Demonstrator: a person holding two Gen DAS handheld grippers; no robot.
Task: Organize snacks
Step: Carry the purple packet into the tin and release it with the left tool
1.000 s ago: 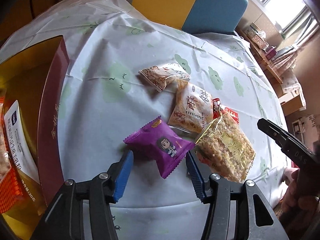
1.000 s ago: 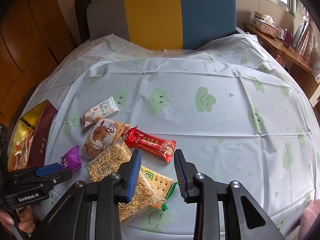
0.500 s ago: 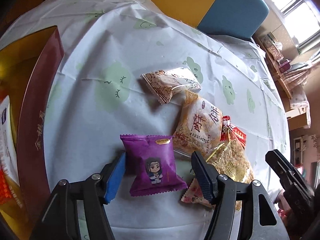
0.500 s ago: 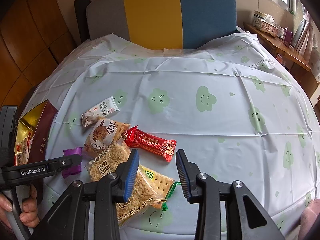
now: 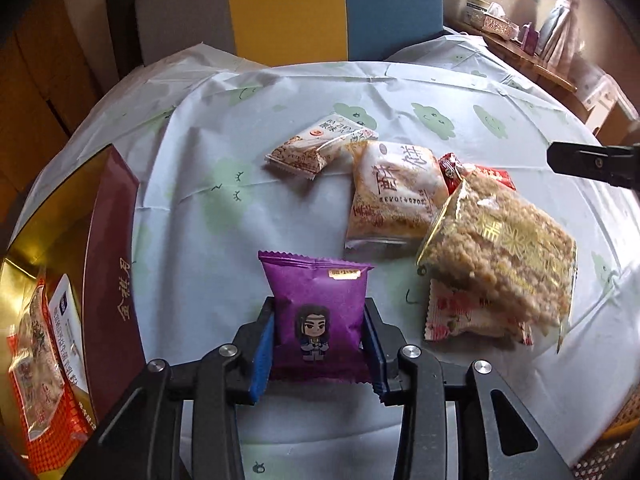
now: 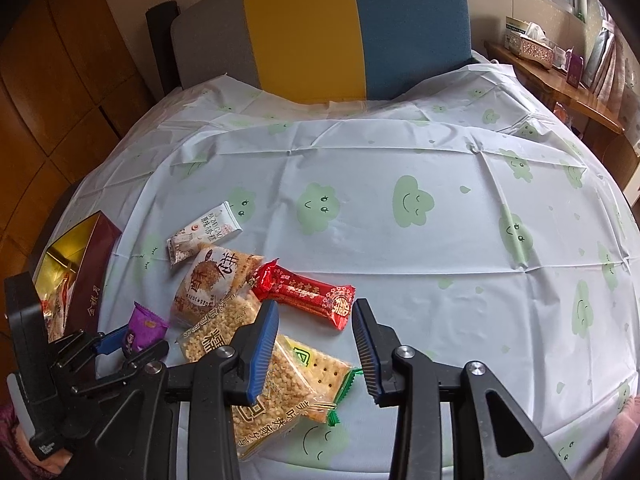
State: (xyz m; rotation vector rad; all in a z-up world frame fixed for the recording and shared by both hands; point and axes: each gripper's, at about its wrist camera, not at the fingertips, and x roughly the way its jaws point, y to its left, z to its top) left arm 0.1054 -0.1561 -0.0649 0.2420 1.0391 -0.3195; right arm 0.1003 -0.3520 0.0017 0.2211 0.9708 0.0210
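Your widest free run is the bare tablecloth (image 6: 400, 264) right of and beyond the snack pile (image 6: 240, 312) (nothing lies there). On the left, the box (image 6: 90, 280) walls off the table edge. Between box and pile only a narrow lane stays open, and the left gripper (image 5: 318, 346) fills its near end, jaws closing around the purple packet (image 5: 318, 312)

purple snack packet (image 5: 316, 316) | flat on tablecloth | beside heaped snack packets (image 5: 440, 216)

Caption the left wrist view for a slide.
Left gripper closing on the purple packet, box to its left.
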